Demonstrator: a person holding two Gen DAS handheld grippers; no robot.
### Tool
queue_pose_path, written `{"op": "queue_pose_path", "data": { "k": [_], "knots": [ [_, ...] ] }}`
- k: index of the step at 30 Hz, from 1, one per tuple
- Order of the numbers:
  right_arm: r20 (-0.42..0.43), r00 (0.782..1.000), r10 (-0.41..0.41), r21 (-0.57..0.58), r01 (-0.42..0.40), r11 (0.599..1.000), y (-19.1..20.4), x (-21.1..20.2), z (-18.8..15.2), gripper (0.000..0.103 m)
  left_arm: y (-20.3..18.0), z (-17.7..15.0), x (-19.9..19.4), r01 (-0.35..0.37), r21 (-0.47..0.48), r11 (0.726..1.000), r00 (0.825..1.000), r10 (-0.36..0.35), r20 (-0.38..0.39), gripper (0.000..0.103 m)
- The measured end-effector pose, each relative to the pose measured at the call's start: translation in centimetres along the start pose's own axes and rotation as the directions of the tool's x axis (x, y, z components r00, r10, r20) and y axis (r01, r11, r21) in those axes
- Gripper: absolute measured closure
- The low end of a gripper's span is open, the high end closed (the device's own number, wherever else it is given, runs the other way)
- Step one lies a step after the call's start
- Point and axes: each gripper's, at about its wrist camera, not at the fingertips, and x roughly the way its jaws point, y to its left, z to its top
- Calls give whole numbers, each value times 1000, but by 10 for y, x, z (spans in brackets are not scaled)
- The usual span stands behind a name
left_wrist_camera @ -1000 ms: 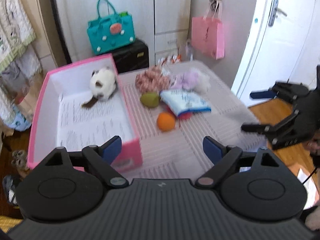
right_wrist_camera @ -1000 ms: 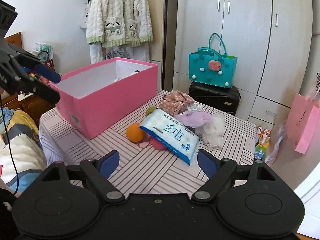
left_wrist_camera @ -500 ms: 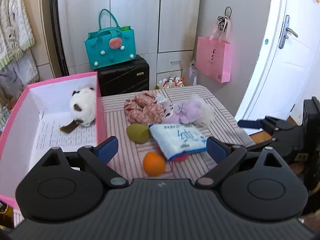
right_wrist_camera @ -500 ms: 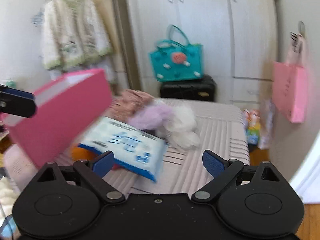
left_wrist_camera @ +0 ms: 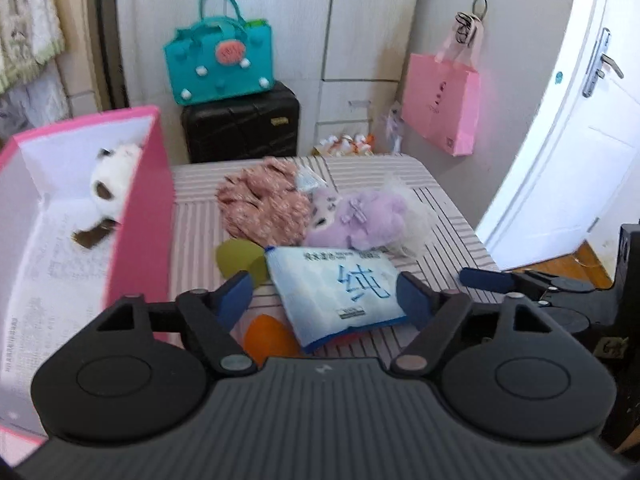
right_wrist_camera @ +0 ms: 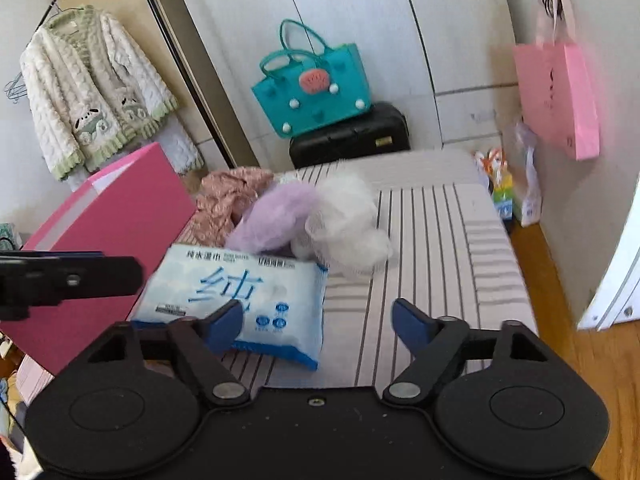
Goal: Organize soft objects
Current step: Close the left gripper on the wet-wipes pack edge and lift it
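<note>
Both grippers, left (left_wrist_camera: 324, 294) & right (right_wrist_camera: 318, 320), hover w/ jaws released over wipes pack (left_wrist_camera: 334, 286) on bench (right_wrist_camera: 432, 232), beside box (left_wrist_camera: 140, 216).

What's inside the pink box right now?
In the left wrist view, the pink box holds one white-and-brown plush toy at its far end, lying on a white printed liner. The near end is cut off by the left gripper, so anything there is unseen.
</note>
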Motion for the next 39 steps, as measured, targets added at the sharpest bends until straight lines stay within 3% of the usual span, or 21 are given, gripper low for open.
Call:
{"op": "queue_pose_path", "data": {
  "k": [2, 6, 10, 13, 19, 27, 31, 34, 39],
  "knots": [
    [-19, 999, 41, 39, -40, 998, -5, 3, -1, 26, 2, -1, 10, 19, -22, 1000, 999, -20, -26, 42],
    [-27, 990, 138, 91, -135, 987, -8, 8, 0, 34, 6, -2, 25, 15, -62, 998, 998, -19, -68, 45],
    [-7, 993, 114, 52, -113, 992, -1, 11, 4, 48, 18, -6, 33, 28, -129, 991, 998, -36, -60, 48],
    [-46, 988, 144, 63, -141, 988, -4, 18, 8, 51, 20, -9, 37, 30, -148, 989, 997, -40, -68, 60],
    [-75, 979, 187, 127, -177, 976, -15, 26, 7, 51, 22, -14, 40, 31, -177, 984, 996, -46, -80, 72],
    [-73, 973, 218, 106, -210, 972, -18, 26, 5, 51, 13, -17, 37, 8, -134, 991, 999, -15, -49, 76],
    [-65, 965, 253, 172, -239, 956, -25, 29, 1, 73, 11, -17, 38, 4, -120, 993, 999, -9, -47, 77],
    [-57, 972, 230, 143, -220, 965, -23, 25, 2, 77, 4, -18, 38, -12, -67, 998, 1000, 10, -29, 77],
    [-64, 975, 211, 127, -202, 971, -16, 12, 4, 77, 4, -16, 30, 26, -33, 999, 1000, -27, -14, 77]
  ]
}}
